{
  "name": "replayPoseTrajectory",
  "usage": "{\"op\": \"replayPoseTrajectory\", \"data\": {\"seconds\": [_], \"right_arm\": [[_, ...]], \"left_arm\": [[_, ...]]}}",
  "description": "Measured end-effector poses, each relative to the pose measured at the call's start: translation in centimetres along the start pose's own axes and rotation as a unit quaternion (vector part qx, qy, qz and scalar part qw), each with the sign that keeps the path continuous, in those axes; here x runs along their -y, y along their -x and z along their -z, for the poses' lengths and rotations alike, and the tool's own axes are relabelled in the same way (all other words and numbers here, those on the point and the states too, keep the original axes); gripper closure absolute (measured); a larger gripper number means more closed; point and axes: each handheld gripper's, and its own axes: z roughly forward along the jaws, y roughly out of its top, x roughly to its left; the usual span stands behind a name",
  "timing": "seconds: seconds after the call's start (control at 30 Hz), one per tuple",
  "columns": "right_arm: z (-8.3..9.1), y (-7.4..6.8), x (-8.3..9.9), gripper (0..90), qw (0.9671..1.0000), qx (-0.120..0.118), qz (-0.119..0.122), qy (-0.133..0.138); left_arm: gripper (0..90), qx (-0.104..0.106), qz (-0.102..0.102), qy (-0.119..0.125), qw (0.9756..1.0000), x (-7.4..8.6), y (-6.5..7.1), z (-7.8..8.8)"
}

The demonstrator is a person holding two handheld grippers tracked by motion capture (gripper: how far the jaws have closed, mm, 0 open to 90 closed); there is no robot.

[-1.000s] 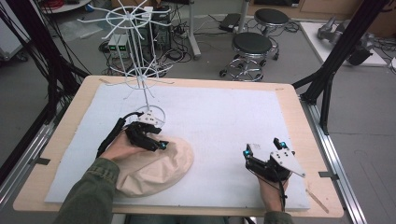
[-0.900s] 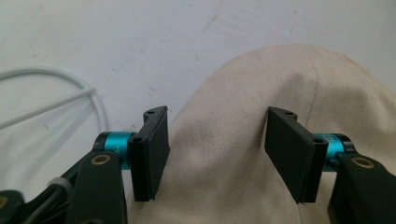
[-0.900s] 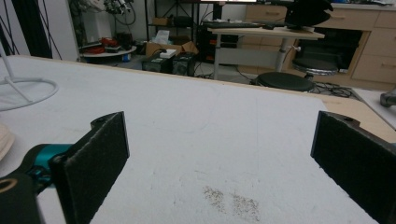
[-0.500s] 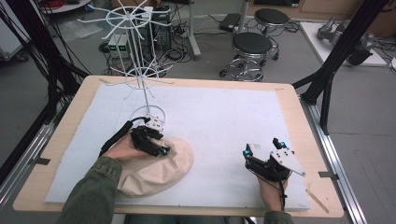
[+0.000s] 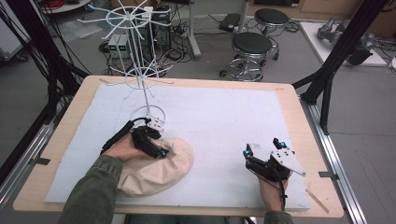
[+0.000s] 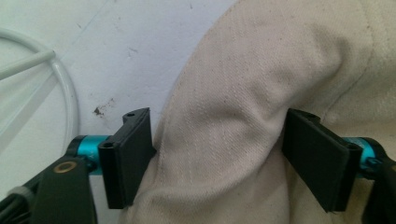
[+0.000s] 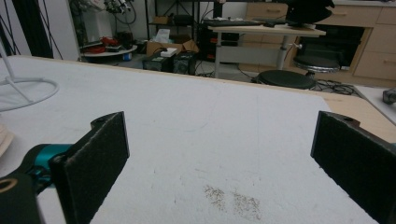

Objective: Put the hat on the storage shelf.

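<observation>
Cream cap (image 5: pixel 161 168) lies between the left gripper (image 5: pixel 156 148)'s jaws, which have just been opening; right gripper (image 5: pixel 262 150) stays wide, unmoved.

Olive sleeve (image 5: pixel 88 196), black teal-jointed claws

cap (image 5: pixel 159 170) partly under left forearm

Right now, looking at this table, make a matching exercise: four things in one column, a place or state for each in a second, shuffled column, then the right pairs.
1. left gripper
2. right gripper
3. cream cloth cap
4. white wire stand

A. upright at the table's far left
B. open, nothing between
C. lies bunched on the white mat
D. jaws astride a cloth fold

Pairs: 1-D, 2-B, 3-C, 4-A
</observation>
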Motion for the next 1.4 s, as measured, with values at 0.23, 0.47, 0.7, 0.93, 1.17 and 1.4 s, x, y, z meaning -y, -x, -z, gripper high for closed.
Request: {"op": "replayPoseTrajectory", "data": {"seconds": [0.23, 0.47, 0.7, 0.93, 1.17, 1.4], "right_arm": [[0.1, 0.2, -0.1, 3.2, 0.9999, -0.006, -0.011, 0.008], [0.1, 0.3, -0.1, 3.2, 0.9998, -0.011, -0.010, 0.013], [0.3, 0.6, -0.1, 3.2, 0.9996, -0.007, -0.019, 0.017], [0.3, 0.8, -0.1, 3.2, 0.9994, -0.005, -0.027, 0.019], [0.4, 0.8, -0.1, 3.2, 0.9994, -0.003, -0.027, 0.021], [0.3, 0.7, -0.1, 3.2, 0.9994, -0.004, -0.029, 0.019]], "left_arm": [[59.7, -0.016, 0.002, 0.009, 0.9998, 0.0, 0.2, 0.4], [78.6, -0.028, -0.004, 0.028, 0.9992, 0.0, 0.1, 1.4], [79.2, -0.012, 0.006, 0.063, 0.9980, 0.0, 0.4, 2.7], [79.1, -0.017, -0.007, 0.098, 0.9950, 0.0, 1.1, 4.7], [79.1, -0.009, -0.003, 0.163, 0.9865, 0.1, 1.8, 7.2], [78.8, -0.002, -0.014, 0.227, 0.9739, 0.3, 2.9, 9.9]]}}
